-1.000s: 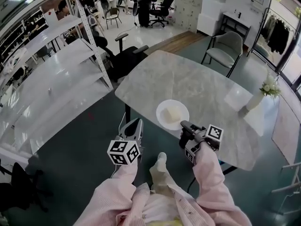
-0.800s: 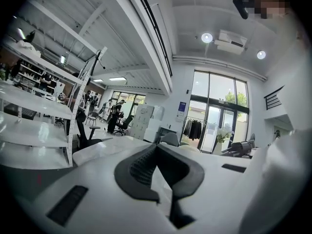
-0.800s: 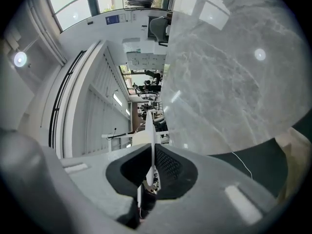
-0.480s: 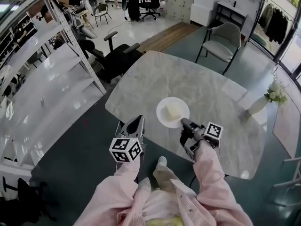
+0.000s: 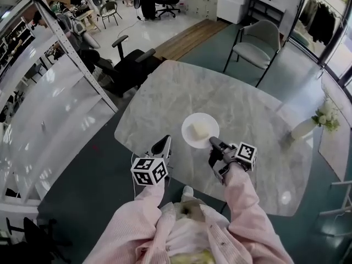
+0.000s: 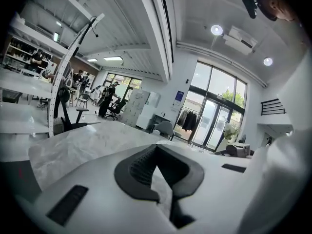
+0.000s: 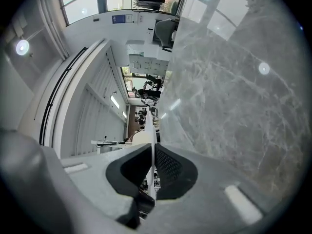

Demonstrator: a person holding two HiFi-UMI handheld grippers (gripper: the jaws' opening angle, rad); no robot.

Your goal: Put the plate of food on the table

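A white plate point(image 5: 190, 139) carrying a pale yellow block of food point(image 5: 200, 129) is over the near part of the marble table point(image 5: 181, 92); I cannot tell whether it rests on the top. My right gripper point(image 5: 212, 142) is shut on the plate's near-right rim. The right gripper view shows that rim point(image 7: 154, 130) edge-on as a thin white line pinched between the black pads, with the table point(image 7: 234, 96) alongside. My left gripper point(image 5: 165, 144) hovers at the table's near edge, left of the plate. In the left gripper view its jaws point(image 6: 156, 147) meet at the tips and hold nothing.
A white vase of flowers point(image 5: 307, 126) stands at the table's right end. A grey chair point(image 5: 254, 48) is behind the table and a black office chair point(image 5: 125, 65) at its far left. White shelving point(image 5: 49, 109) fills the left side. People stand far back.
The table has come closer under me. Both grippers have moved forward to its near edge, the right one carrying the plate further over the marble top. Neither grip has changed.
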